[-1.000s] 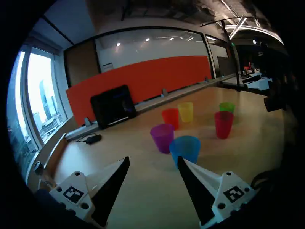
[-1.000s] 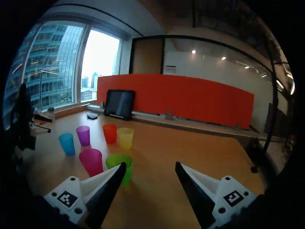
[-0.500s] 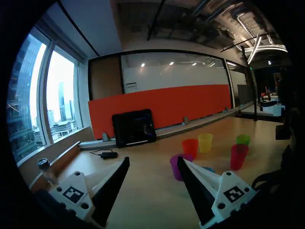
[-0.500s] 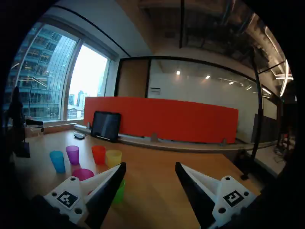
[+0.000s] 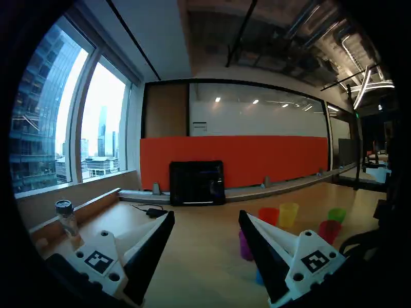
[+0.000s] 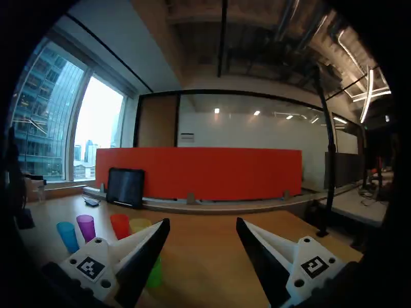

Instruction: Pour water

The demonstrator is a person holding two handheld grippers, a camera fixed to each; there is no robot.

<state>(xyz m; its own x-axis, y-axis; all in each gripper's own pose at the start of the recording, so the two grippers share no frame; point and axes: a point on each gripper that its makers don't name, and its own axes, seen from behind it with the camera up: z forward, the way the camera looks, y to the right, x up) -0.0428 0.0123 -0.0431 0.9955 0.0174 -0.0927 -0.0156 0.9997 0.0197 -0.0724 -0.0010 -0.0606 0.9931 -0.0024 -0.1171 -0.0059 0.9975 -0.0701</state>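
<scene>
Wooden worktop (image 5: 205,256), both jaws apart and empty

Over the worktop the left gripper (image 5: 205,214) points level, its jaws wide apart with nothing between them; the orange cup (image 5: 268,215), yellow cup (image 5: 288,214), green cup (image 5: 337,214) and red cup (image 5: 329,228) stand ahead to its right; the purple cup (image 5: 243,246) is half hidden behind one finger; the right gripper (image 6: 202,222) also gapes empty, with the blue cup (image 6: 67,236) far to its left; a tablet (image 5: 197,183) leans against the orange partition (image 5: 257,159).
</scene>
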